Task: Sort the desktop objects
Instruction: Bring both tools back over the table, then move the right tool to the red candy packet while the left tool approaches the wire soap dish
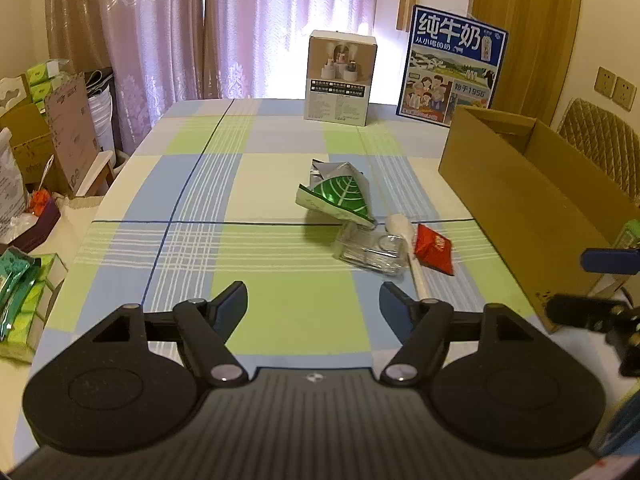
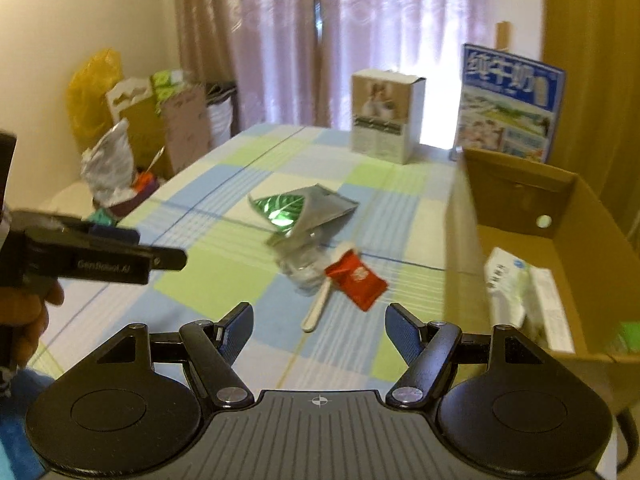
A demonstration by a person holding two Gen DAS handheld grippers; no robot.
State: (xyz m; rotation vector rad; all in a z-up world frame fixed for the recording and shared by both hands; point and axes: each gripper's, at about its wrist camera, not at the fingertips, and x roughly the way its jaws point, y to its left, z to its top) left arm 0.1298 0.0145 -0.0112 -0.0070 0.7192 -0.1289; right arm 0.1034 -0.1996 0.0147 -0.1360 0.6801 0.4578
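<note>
Red packet (image 2: 356, 280) ahead of right tongs (image 2: 319, 326).

Checked tablecloth (image 1: 280, 184): pale green, light blue and cream squares, crossed by thin dark blue lines and white stripes. Near the brown cardboard box (image 1: 532, 184), a silver pouch (image 1: 336, 194) printed with a green leaf veined in white is seen. Just beside the pouch: a clear plastic case (image 1: 372, 250), a white spoon (image 1: 408, 248), a red sachet (image 1: 434, 250) with white marking. Beyond the box, a blue milk carton panel (image 1: 452, 66) with white characters is noted. Curtains (image 1: 240, 20): pink, patterned.
</note>
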